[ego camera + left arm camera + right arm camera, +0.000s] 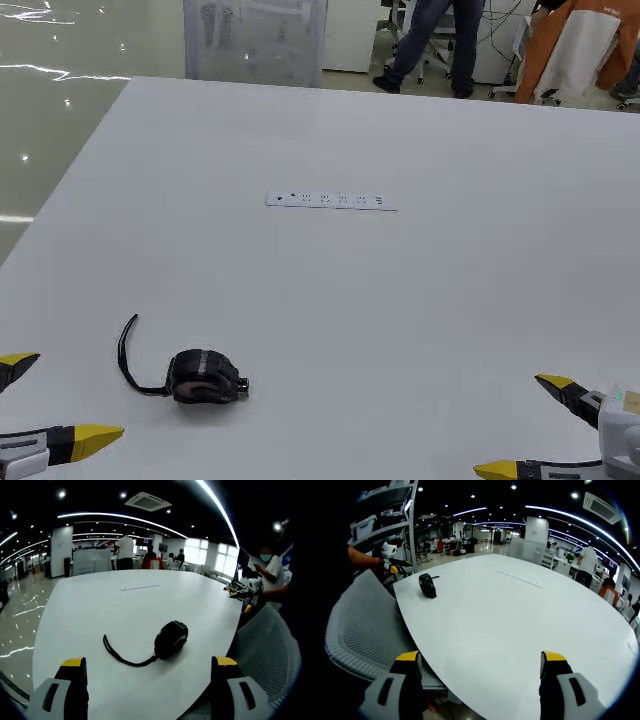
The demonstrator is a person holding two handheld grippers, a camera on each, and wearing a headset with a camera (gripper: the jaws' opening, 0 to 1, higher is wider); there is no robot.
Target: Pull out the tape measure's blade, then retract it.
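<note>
Black tape measure (205,377) lies on the white table (400,300), just ahead of the left gripper (62,398), whose jaws are spread wide, and well apart from the equally wide-spread right gripper (522,424).

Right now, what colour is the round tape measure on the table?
The round tape measure is black; the left gripper view shows it best.

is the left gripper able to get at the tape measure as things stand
Probably yes: the left gripper is open, the tape measure lies just ahead of it on the table, nothing between them.
</note>
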